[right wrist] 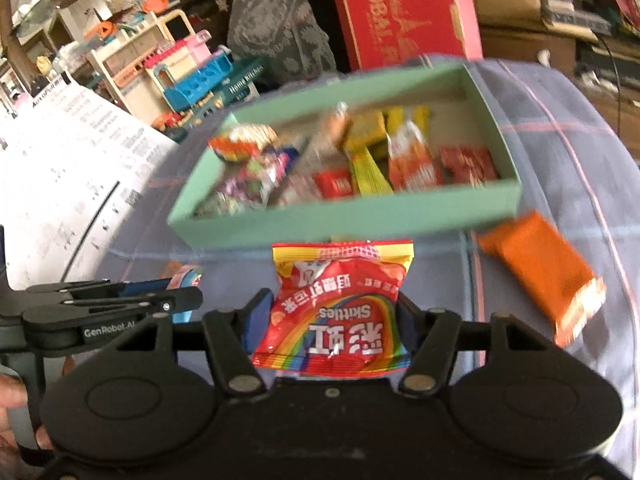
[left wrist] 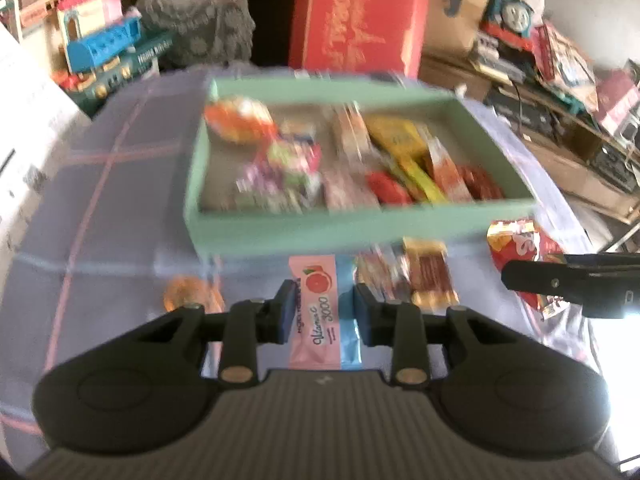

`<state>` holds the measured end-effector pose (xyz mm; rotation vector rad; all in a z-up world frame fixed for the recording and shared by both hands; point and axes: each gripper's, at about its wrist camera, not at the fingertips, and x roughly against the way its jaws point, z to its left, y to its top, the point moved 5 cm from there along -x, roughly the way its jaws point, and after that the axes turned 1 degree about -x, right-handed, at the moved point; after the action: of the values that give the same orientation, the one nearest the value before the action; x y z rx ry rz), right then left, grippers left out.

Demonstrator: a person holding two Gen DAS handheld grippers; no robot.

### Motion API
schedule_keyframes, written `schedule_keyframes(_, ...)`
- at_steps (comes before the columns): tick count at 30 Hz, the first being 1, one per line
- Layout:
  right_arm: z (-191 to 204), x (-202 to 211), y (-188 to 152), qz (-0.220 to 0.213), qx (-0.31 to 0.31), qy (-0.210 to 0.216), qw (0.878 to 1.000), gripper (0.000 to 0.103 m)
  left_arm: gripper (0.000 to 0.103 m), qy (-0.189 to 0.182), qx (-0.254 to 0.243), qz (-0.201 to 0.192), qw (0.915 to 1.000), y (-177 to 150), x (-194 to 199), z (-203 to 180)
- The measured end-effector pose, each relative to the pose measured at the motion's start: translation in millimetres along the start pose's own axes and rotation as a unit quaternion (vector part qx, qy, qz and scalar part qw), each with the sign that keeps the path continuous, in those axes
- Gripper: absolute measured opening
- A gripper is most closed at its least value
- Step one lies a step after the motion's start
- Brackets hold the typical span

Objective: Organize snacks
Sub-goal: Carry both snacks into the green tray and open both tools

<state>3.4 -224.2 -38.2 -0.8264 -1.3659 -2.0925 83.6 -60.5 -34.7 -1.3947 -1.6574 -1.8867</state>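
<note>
I have two tools loaded. The left tool [left wrist: 320, 312] is clamped narrow on a pink vitamin sachet [left wrist: 316, 304]; its pads grip the long edges near mid-length. The right tool [right wrist: 330, 312] holds a red Skittles bag [right wrist: 336, 308], jaws at a medium spread with both pads against the bag's sides.

Position: the green box [left wrist: 320, 232] lies directly ahead of both tools, its near wall just beyond the held packets, already carrying mixed snacks. Loose items remain on the checked cloth: a brown-and-gold bar [left wrist: 428, 276] just right of the left tool's tip, a round orange sweet [left wrist: 188, 298] to its left, and an orange packet [right wrist: 544, 276] ahead and right of the right tool.

Orientation: the sachet's long axis runs straight along the left tool's pointing line, far end toward the box, print reading lengthwise. The Skittles bag is nearly square, slightly taller than wide, its yellow sealed end pointing forward at the box, print upside down to the right wrist view.

Judgement on the step in hand, carrying to the box: I should lift each packet clear of the near wall before advancing, keep the tools apart since they sit close side by side, and release over a bare patch. The box's far right corner looks emptiest. Both views are motion-blurred; fine contact cannot be confirmed.
</note>
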Motion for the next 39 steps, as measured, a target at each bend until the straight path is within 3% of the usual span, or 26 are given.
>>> schedule_keyframes(7,25.3,-30.8,65.8,-0.012,0.017,0.017,1.000,0.062,0.031,0.025,-0.004,-0.038,0.9990,65.1,-6.6,21.3)
schedule_keyframes(16,54.0,-91.3,145.5,-0.011,0.023,0.036,0.999,0.062,0.031,0.038,0.022,-0.033,0.9985,129.2,-52.5,58.0)
schedule_keyframes(27,67.3,-176.0,184.6,0.018,0.025,0.038,0.999,0.062,0.032,0.041,0.029,0.001,0.9987,135.2,-110.1,75.8)
schedule_keyframes(29,68.2,-186.6,190.1,0.013,0.025,0.041,0.999,0.066,0.036,0.058,0.021,0.000,0.9981,135.0,-115.4,76.5)
schedule_keyframes(30,68.0,-189.1,191.9,0.009,0.023,0.041,0.999,0.071,0.053,0.067,0.019,-0.002,0.9975,135.6,-116.2,77.0)
schedule_keyframes(31,67.0,-191.8,193.8,0.006,0.016,0.039,0.999,0.090,0.079,0.076,0.021,-0.005,0.9969,136.6,-116.6,78.0)
schedule_keyframes(32,64.3,-189.6,193.7,0.000,0.010,0.040,0.999,0.101,0.088,0.084,0.024,-0.013,0.9961,137.7,-115.6,78.8)
schedule_keyframes(33,63.3,-188.4,193.4,-0.008,0.008,0.039,0.999,0.102,0.096,0.090,0.025,-0.024,0.9954,138.5,-113.3,78.9)
schedule_keyframes(39,57.4,-181.3,181.2,0.001,0.020,0.028,0.999,0.103,0.100,0.081,0.037,-0.020,0.9958,138.4,-109.4,73.5)
